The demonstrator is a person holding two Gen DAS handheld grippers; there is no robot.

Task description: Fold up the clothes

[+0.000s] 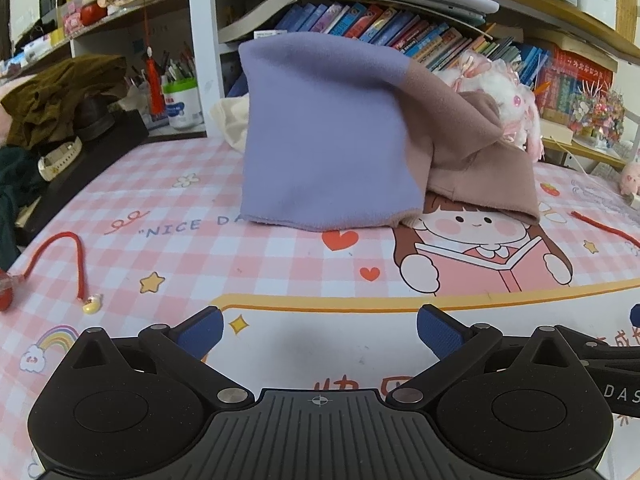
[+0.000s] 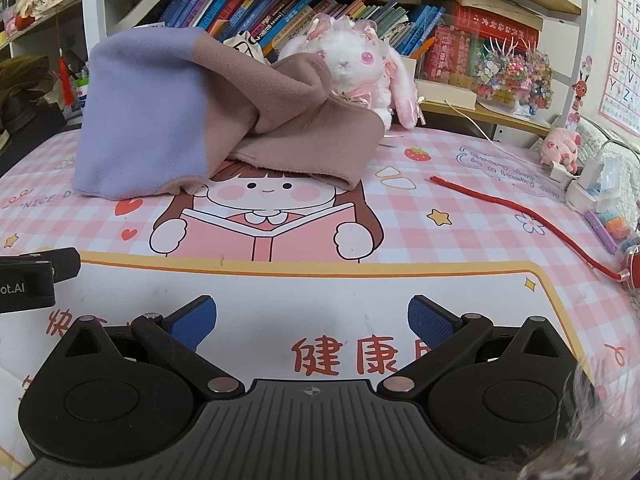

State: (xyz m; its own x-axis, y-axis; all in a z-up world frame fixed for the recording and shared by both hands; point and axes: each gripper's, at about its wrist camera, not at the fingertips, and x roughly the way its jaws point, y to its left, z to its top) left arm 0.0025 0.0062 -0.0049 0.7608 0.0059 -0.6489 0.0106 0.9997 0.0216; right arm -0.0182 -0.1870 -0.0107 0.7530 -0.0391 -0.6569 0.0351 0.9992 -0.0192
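Observation:
A fleece garment, lilac point(image 1: 324, 136) on one side and dusty pink-brown point(image 1: 480, 160) on the other, lies bunched and partly propped up at the back of the pink checked desk mat point(image 1: 280, 256). It also shows in the right wrist view point(image 2: 160, 120). My left gripper point(image 1: 320, 332) is open and empty, low over the mat's front, well short of the garment. My right gripper point(image 2: 312, 324) is open and empty too, beside the left one, whose body shows at the left edge point(image 2: 28, 280).
A white plush rabbit point(image 2: 356, 60) sits behind the garment. Red cords lie on the mat at left point(image 1: 76, 256) and right point(image 2: 532, 216). Bookshelves point(image 2: 280, 4) back the desk. Dark clothes point(image 1: 60, 96) pile at far left; small toys and a charger point(image 2: 576, 168) sit at right.

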